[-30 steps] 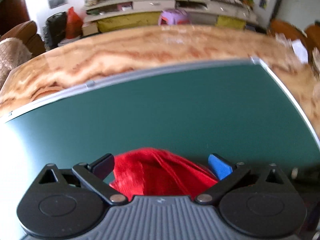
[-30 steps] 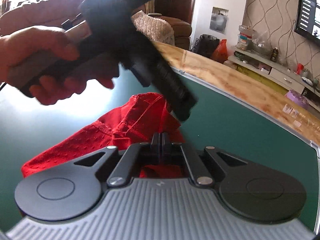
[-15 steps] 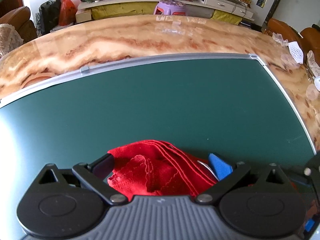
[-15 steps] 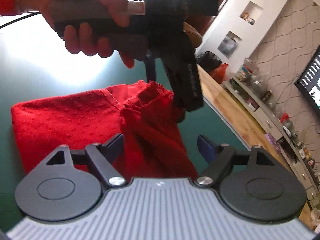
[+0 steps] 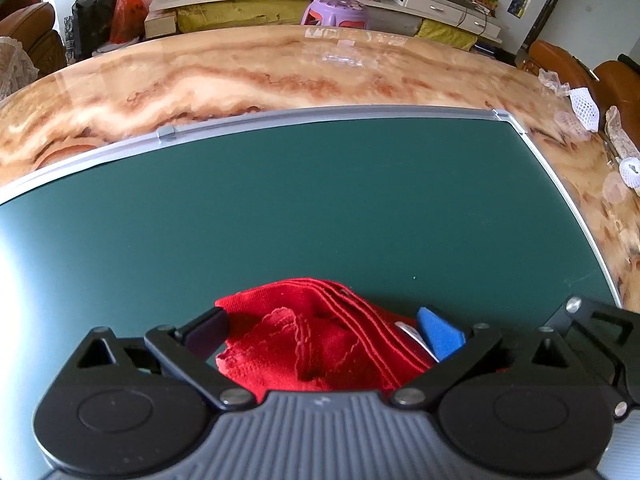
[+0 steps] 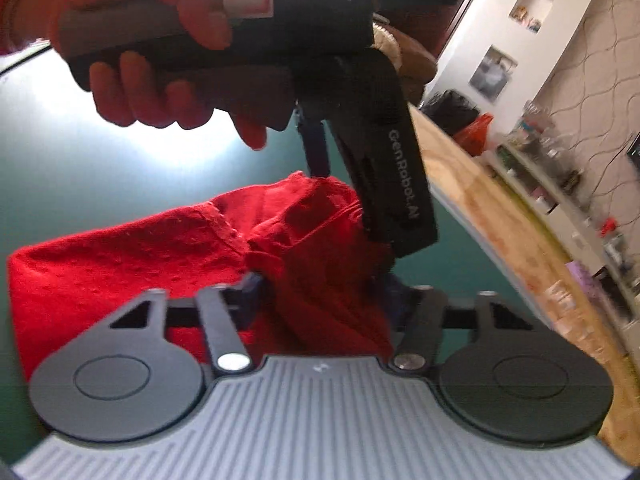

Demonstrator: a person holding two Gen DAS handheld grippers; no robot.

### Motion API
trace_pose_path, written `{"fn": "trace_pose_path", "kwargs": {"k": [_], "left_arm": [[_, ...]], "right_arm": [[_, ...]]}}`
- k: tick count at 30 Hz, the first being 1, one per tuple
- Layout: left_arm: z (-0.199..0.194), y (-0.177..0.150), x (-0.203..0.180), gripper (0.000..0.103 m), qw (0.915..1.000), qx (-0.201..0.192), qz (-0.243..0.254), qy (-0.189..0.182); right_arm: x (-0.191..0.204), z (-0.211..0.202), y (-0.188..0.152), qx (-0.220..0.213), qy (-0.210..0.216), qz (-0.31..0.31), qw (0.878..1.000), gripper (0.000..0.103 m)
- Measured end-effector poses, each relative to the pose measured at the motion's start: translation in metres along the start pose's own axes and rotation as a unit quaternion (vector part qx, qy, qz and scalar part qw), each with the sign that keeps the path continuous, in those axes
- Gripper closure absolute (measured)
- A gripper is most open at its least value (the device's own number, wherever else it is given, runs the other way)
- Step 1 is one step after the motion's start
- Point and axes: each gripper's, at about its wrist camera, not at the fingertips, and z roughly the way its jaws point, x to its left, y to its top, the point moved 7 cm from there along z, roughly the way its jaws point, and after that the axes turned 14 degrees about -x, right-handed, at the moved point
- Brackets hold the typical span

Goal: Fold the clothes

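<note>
Red garment [image 6: 120,256] lay bunched low in frame between both grippers' parted fingers, the right gripper [image 6: 324,292] just narrowing, the left gripper [image 5: 324,332] wide.

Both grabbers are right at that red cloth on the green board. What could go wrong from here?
The red garment is bunched into a hump between the right gripper, whose jaws have just been closing; it could pinch several layers and spoil the fold. The left gripper stands open around the same bunch, close to the other, so they might collide.

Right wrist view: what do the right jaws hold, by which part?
The right gripper has its jaws, just closing, around a raised fold of the red garment; a firm hold cannot be told.
</note>
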Motion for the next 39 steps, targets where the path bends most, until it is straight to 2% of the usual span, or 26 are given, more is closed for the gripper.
{"fn": "trace_pose_path", "kwargs": {"k": [3, 5, 6, 10, 14, 17, 20, 23, 25, 27, 29, 33, 39], "left_arm": [[-0.003, 0.0, 0.002, 0.0, 1.0, -0.006, -0.005, -0.002], [-0.007, 0.0, 0.004, 0.0, 0.9998, -0.014, -0.011, -0.001], [-0.011, 0.001, 0.006, 0.0, 0.9997, -0.02, -0.014, -0.002], [-0.028, 0.003, 0.015, 0.0, 0.9984, -0.041, -0.037, -0.012], [-0.048, 0.004, 0.035, 0.0, 0.9956, -0.066, -0.065, -0.012], [-0.063, 0.0, 0.056, 0.0, 0.9941, -0.08, -0.073, -0.006], [-0.074, -0.007, 0.075, 0.0, 0.9949, -0.081, -0.061, -0.003], [-0.088, -0.021, 0.081, 0.0, 0.9959, -0.086, -0.012, -0.026], [-0.098, -0.031, 0.082, 0.0, 0.9947, -0.089, 0.039, -0.034], [-0.103, -0.04, 0.076, 0.0, 0.9914, -0.088, 0.078, -0.057], [-0.105, -0.047, 0.067, 0.0, 0.9858, -0.091, 0.108, -0.092], [-0.094, -0.052, 0.047, 0.0, 0.9726, -0.121, 0.171, -0.1], [-0.067, -0.061, 0.014, 0.002, 0.9514, -0.132, 0.245, -0.132]], "right_arm": [[-0.008, -0.001, 0.0, -0.005, -0.01, 0.02, 1.0, 0.061], [-0.017, -0.004, -0.002, -0.013, -0.018, 0.045, 0.999, 0.076], [-0.022, -0.006, -0.003, -0.017, -0.022, 0.061, 0.998, 0.078], [-0.051, -0.018, -0.005, -0.049, -0.008, 0.17, 0.984, 0.08], [-0.076, -0.024, -0.014, -0.08, 0.02, 0.29, 0.953, 0.081], [-0.086, -0.033, -0.023, -0.104, 0.02, 0.322, 0.941, 0.082], [-0.082, -0.048, -0.024, -0.122, 0.03, 0.306, 0.944, 0.082], [-0.075, -0.06, -0.019, -0.132, 0.042, 0.277, 0.951, 0.082], [-0.069, -0.069, -0.017, -0.137, 0.054, 0.268, 0.952, 0.082], [-0.069, -0.074, -0.018, -0.141, 0.061, 0.268, 0.951, 0.082], [-0.069, -0.081, -0.02, -0.146, 0.068, 0.27, 0.949, 0.082], [-0.072, -0.084, -0.019, -0.151, 0.074, 0.272, 0.948, 0.082], [-0.068, -0.091, -0.014, -0.157, 0.077, 0.263, 0.949, 0.082]]}}
